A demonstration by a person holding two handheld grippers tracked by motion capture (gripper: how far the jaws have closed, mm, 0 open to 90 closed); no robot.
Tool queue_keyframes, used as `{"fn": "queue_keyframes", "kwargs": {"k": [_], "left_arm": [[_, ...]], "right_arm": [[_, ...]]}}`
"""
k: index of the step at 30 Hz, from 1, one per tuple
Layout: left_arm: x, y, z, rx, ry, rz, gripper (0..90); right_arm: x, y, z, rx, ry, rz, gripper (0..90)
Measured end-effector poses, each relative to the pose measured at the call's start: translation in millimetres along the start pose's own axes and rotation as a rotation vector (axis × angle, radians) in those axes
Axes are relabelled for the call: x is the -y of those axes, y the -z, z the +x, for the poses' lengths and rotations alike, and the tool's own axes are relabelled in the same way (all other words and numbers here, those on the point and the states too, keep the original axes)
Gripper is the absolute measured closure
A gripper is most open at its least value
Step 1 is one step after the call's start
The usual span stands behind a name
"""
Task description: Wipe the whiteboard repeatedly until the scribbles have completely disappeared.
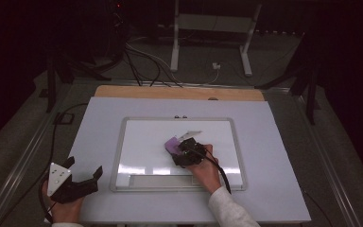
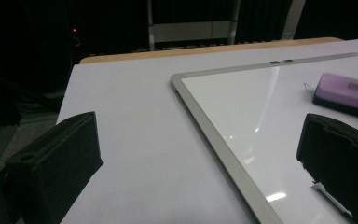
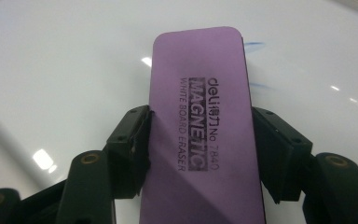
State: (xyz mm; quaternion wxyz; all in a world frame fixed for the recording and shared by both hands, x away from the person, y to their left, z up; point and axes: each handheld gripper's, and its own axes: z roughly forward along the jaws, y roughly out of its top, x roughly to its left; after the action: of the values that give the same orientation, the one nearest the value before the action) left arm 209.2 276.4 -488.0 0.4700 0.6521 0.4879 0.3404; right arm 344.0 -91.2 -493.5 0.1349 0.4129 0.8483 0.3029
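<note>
Two faint blue marks [image 3: 254, 65] remain beside the purple eraser [image 3: 200, 135] — right gripper [image 3: 200, 154] clamps it flat on the whiteboard [image 1: 123, 142], mid-wipe. Left gripper [image 1: 82, 177] waits wide, empty. Next: sweep over them.

Your left gripper [image 1: 82, 182] has bare table [image 1: 99, 123] ahead; only the whiteboard [image 1: 137, 142]'s raised frame stands between it and the eraser [image 1: 172, 145].

One purple eraser [image 3: 200, 130], one whiteboard [image 1: 123, 142], two grippers — left [image 1: 82, 176], right [image 1: 185, 150] — one table [image 1: 94, 123].
</note>
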Motion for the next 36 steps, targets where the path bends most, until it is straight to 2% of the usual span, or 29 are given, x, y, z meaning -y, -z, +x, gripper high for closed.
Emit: {"fn": "queue_keyframes", "kwargs": {"k": [3,6,7,8,10,15,18,22,27,30,32,34,36], "left_arm": [[0.1,0.0,0.1,0.0,0.0,0.0,0.4],[0.3,-1.1,-0.3,0.001,-0.005,0.006,0.4],[0.3,-1.7,-0.7,0.001,-0.005,0.007,0.4],[0.2,-2.0,-1.1,0.002,-0.005,0.008,0.4],[-0.1,-2.0,-1.6,0.003,-0.008,0.007,0.4],[0.1,-0.8,-0.2,0.002,-0.004,0.004,0.4],[0.1,-0.4,0.0,0.001,-0.001,0.001,0.4],[0.1,-0.3,0.0,0.001,0.0,0.0,0.4],[0.2,-0.2,0.3,0.001,0.002,-0.001,0.4],[0.4,-0.8,-0.2,0.003,-0.003,0.004,0.4],[0.2,-1.4,-0.7,0.004,-0.005,0.006,0.4],[0.2,-2.1,-1.5,0.004,-0.004,0.006,0.4],[0.2,-2.5,-1.9,0.006,-0.006,0.009,0.4]], "right_arm": [[0.4,0.0,-16.7,0.047,-0.051,-0.006,41.0],[0.6,-0.1,-21.4,0.048,-0.082,-0.005,41.0],[0.2,0.1,-18.7,0.061,-0.073,-0.005,41.0],[-0.2,-0.2,-15.7,0.048,-0.063,-0.004,41.0],[-0.9,-1.7,-7.0,-0.004,-0.053,-0.001,41.0],[-1.4,-4.3,20.2,-0.108,0.014,0.0,41.0],[-2.9,-3.6,26.4,-0.093,0.055,0.003,41.0],[-4.0,-4.7,10.1,-0.035,0.006,-0.005,41.0],[-0.8,-3.7,-28.2,0.057,-0.116,-0.023,41.0],[1.2,-1.9,-43.8,0.104,-0.176,-0.028,41.0],[0.6,-1.9,-45.2,0.108,-0.191,-0.024,41.0],[-1.4,-2.3,-38.9,0.127,-0.162,-0.018,41.0],[-3.6,-4.8,-31.0,0.079,-0.151,-0.016,41.0]]}}
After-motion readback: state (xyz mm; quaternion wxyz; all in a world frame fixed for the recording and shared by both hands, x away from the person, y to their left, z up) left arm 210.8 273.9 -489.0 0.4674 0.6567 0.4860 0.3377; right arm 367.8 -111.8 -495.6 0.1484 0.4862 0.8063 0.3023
